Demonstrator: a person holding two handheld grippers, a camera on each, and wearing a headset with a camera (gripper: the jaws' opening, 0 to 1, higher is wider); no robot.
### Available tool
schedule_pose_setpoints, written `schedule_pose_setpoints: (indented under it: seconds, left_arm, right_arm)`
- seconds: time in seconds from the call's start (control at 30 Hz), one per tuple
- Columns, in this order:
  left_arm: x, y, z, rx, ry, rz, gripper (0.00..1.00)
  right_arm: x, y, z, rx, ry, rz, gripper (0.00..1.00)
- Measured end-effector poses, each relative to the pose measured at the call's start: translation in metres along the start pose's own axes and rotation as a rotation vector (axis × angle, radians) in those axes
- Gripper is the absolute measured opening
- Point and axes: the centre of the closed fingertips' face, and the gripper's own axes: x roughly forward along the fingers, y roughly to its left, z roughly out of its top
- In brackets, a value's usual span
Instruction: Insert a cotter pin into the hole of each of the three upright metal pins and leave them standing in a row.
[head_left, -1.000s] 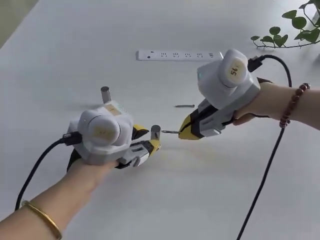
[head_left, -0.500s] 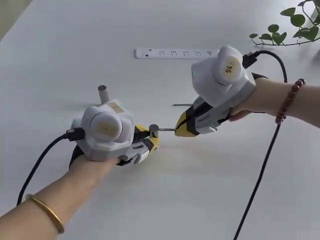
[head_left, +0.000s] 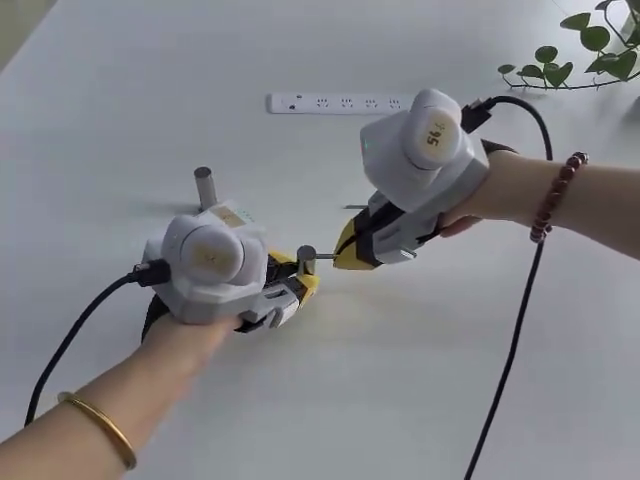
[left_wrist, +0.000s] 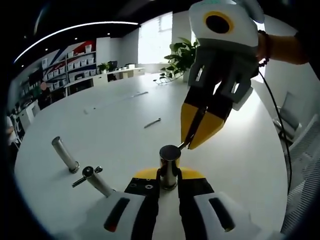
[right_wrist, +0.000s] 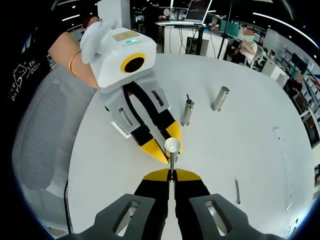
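- Head view: over a white table (head_left: 110, 90), the left gripper (head_left: 298, 276) is clenched on the shank of an upright metal pin (head_left: 307, 256) between the two hands. The right gripper (head_left: 347, 255), pinched tight on a cotter pin (head_left: 326, 258), sits just beside it at the pin's 3 o'clock.
- The cotter pin lies level, its long axis running from 3 o'clock to 9 o'clock across the head view, with its free end aimed at the metal pin's head. The tip appears to meet the head's side; whether it has entered the hole is too small to tell.
- Right gripper view, sighting along the cotter pin: the metal pin's round top hangs at 12 o'clock, dead ahead of the closed jaws.
- By these pictures, the coming move turns on one alignment: the cotter pin's axis against the cross hole. The right gripper looks placed to drive it toward 9 o'clock, while the left need only keep the metal pin upright and unturned. The hole itself is hidden, so a slight roll of the shank could send the tip skating off.
- Left gripper view: at 8 o'clock of the metal pin stands a second metal pin (left_wrist: 95, 181) with its fitted cotter pin (left_wrist: 76, 182) already through the head. A bare third metal pin (left_wrist: 64, 154) stands at 9 o'clock, and a spare cotter pin (left_wrist: 152, 122) lies flat at 11 o'clock, well apart.
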Motion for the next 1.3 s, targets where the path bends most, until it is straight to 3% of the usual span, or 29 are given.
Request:
schedule_pose_setpoints:
  seconds: [0.47, 0.73, 1.03, 1.3]
  left_arm:
    - [0.005, 0.003, -0.006, -0.085, -0.012, 0.030, 0.12]
    - [0.006, 0.003, -0.007, -0.116, -0.015, 0.040, 0.12]
    - [0.006, 0.003, -0.007, -0.134, -0.021, 0.050, 0.13]
    - [0.007, 0.004, -0.008, -0.155, -0.026, 0.054, 0.13]
  right_arm:
    - [0.009, -0.003, 0.008, 0.007, -0.025, -0.003, 0.00]
    - [0.002, -0.002, 0.012, 0.017, -0.047, -0.024, 0.04]
    - [-0.004, 0.000, 0.003, 0.007, -0.012, -0.045, 0.00]
    - [0.001, -0.005, 0.009, 0.009, -0.016, -0.058, 0.00]
